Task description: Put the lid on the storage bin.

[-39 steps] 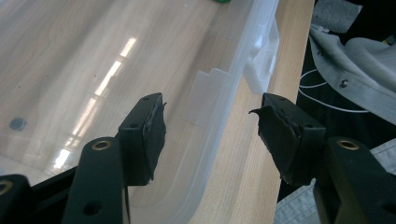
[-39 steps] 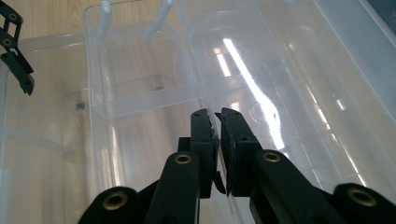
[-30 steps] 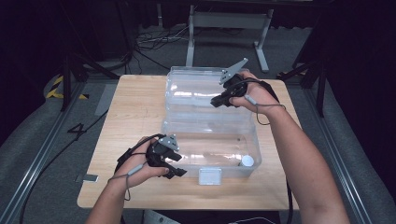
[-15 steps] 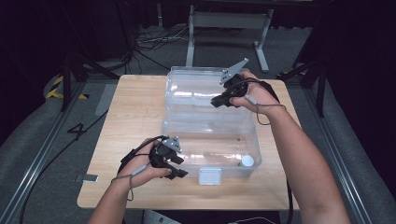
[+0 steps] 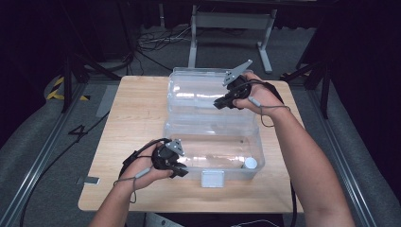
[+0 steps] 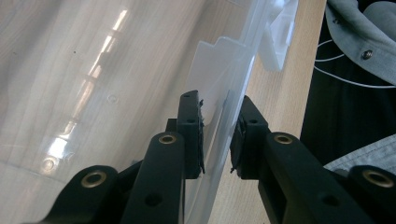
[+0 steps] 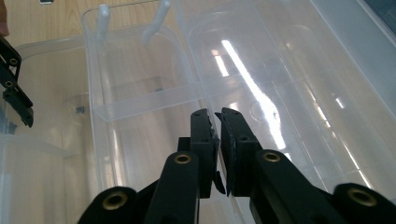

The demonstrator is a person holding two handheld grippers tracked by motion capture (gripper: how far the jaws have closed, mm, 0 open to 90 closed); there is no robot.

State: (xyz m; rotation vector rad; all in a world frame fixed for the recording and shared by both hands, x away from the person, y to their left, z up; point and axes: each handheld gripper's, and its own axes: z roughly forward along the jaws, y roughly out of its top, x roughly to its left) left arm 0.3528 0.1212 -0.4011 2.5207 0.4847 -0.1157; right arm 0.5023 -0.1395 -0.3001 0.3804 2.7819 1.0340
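A clear plastic box (image 5: 213,142) lies on the wooden table with its lid (image 5: 198,90) swung open behind it. My left gripper (image 5: 182,172) is at the box's front left corner. In the left gripper view its jaws (image 6: 217,135) straddle the clear wall (image 6: 233,60); they have just been closing, and a thin gap still shows at one pad. My right gripper (image 5: 218,104) rests on the lid's right side. In the right gripper view its jaws (image 7: 218,140) stand nearly together, pinching the lid's thin rim (image 7: 280,70).
A white latch (image 5: 212,178) hangs on the box's front wall, and a small white round cap (image 5: 250,163) lies inside near the front right corner. Bare wood (image 5: 137,113) spreads to the left of the box. Cables and a metal frame (image 5: 227,21) lie beyond the table.
The left gripper's jaws have drawn in around the box's front wall. Both hands, the box and the lid stay where they were.
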